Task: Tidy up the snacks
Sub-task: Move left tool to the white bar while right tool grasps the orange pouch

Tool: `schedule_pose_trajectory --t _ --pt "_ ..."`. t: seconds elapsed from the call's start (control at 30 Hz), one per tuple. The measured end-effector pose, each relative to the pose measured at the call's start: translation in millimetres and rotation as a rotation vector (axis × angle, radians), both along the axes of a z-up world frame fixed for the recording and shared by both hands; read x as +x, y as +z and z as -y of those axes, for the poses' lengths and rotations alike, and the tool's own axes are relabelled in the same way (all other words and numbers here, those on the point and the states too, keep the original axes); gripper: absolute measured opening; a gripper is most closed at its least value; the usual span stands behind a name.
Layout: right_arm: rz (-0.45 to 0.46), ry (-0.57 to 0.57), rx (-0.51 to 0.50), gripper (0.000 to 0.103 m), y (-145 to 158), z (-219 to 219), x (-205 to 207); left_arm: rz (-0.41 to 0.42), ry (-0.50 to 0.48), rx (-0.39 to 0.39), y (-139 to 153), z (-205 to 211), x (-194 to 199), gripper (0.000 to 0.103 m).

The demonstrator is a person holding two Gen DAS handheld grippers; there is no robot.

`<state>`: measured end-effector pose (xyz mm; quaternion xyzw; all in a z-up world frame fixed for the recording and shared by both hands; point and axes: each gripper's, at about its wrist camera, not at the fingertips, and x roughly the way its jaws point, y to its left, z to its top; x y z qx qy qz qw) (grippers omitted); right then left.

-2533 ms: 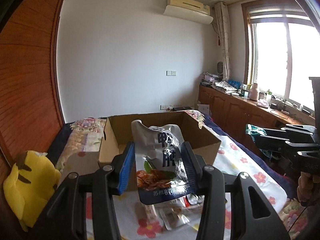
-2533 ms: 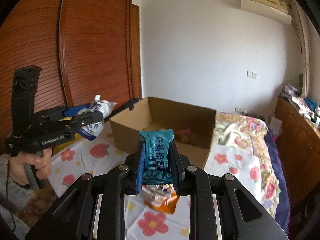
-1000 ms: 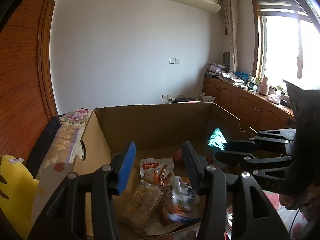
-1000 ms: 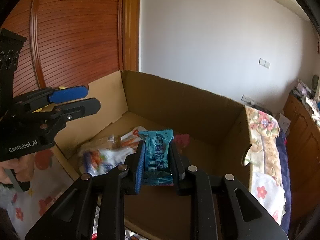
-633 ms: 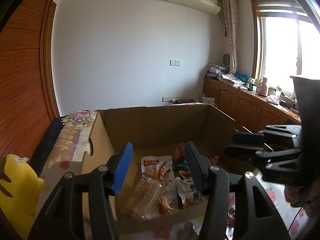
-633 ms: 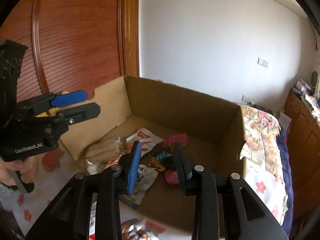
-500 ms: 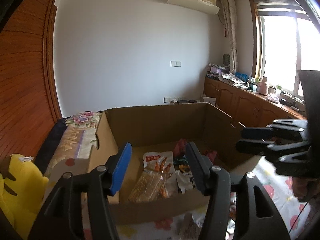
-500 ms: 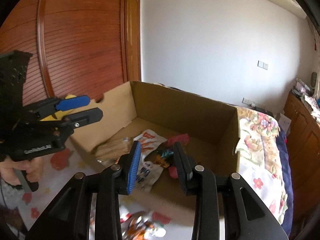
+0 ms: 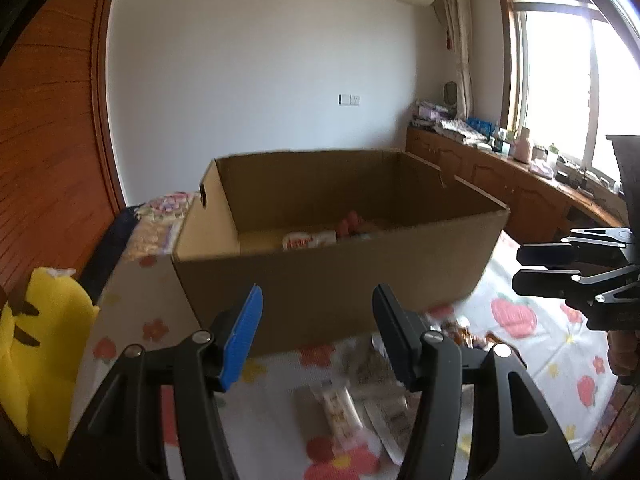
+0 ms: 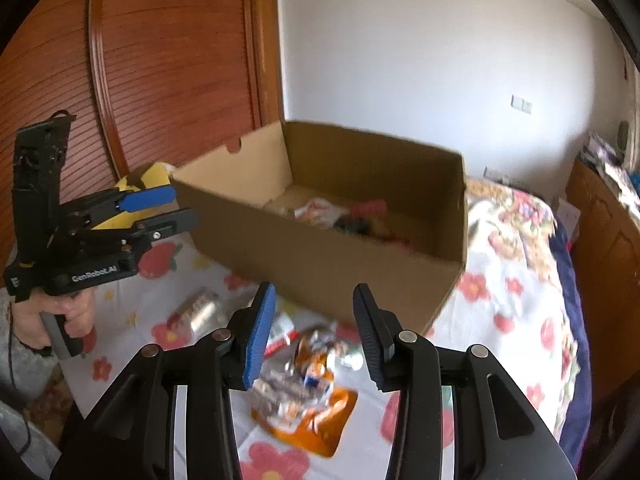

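Observation:
An open cardboard box (image 9: 340,276) (image 10: 320,256) stands on the flowered bed sheet with several snack packets (image 9: 308,240) (image 10: 320,210) inside. My left gripper (image 9: 318,296) (image 10: 180,203) is open and empty, in front of the box's near wall. My right gripper (image 10: 314,290) (image 9: 519,268) is also in front of the box, and its jaws are opening with nothing between them. Loose snacks lie on the sheet below the grippers: an orange packet (image 10: 304,412), a silvery packet (image 10: 200,312) and pale wrapped bars (image 9: 340,404), all blurred.
A yellow plush toy (image 9: 36,340) lies left of the box beside the wooden wardrobe (image 10: 160,60). A low wooden cabinet (image 9: 520,192) crowded with items runs under the window on the right. A hand (image 10: 60,320) holds the left gripper's handle.
Both grippers dropped their packets into the box, the silver pouch and the teal bar, then pulled back from over it. Their jaws now stand wider and empty.

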<state>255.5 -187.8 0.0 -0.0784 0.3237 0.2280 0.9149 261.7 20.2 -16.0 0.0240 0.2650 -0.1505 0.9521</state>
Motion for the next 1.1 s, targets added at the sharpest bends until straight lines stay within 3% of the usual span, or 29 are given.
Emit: schedule_pose_trajectory --t 0.47,0.87,1.1 --pt "-0.179 -0.059 0.008 0.048 -63 22 -6 -0.142 -0.015 0.040 -39 18 -12 0.059" --pt "-0.293 -0.087 0.092 0.047 -88 37 -16 -0.241 -0.013 0.057 -61 12 -7 0.059" --pt "-0.344 -0.082 0.144 0.041 -91 41 -18 -0.261 -0.008 0.055 -65 9 -3 0.059"
